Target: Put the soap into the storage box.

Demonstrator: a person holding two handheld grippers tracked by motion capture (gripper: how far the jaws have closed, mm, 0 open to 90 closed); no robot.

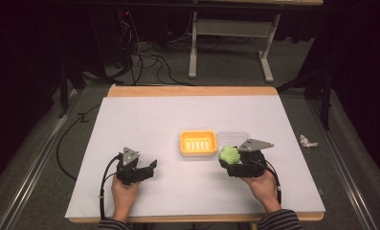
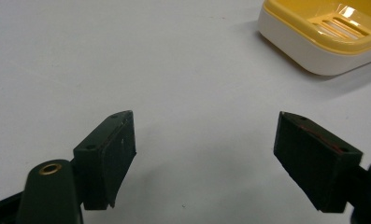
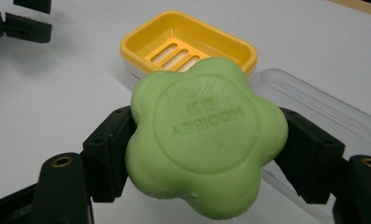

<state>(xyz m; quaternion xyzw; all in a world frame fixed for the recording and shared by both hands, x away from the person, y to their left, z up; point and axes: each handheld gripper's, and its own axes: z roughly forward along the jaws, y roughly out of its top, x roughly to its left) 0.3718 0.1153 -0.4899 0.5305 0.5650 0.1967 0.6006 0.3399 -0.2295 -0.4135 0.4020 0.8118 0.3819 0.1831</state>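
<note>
A green flower-shaped soap [image 3: 206, 137] with raised lettering sits clamped between the jaws of my right gripper [image 3: 206, 154], held just above the table; in the high view the soap [image 1: 229, 154] shows at the tip of that gripper [image 1: 231, 160]. Beyond it stands a yellow soap dish [image 3: 188, 44] with a slotted tray, seen mid-table in the high view [image 1: 198, 143]. A clear plastic lid [image 3: 314, 109] lies beside the dish, right of it [image 1: 233, 138]. My left gripper [image 2: 204, 154] is open over bare table, left of the dish [image 2: 323, 35], low near the front [image 1: 151, 166].
The white table top [image 1: 144, 120] has a wooden edge at the back and front. A crumpled white scrap [image 1: 307, 141] lies on the floor to the right. Cables and a desk frame [image 1: 230, 28] stand beyond the table.
</note>
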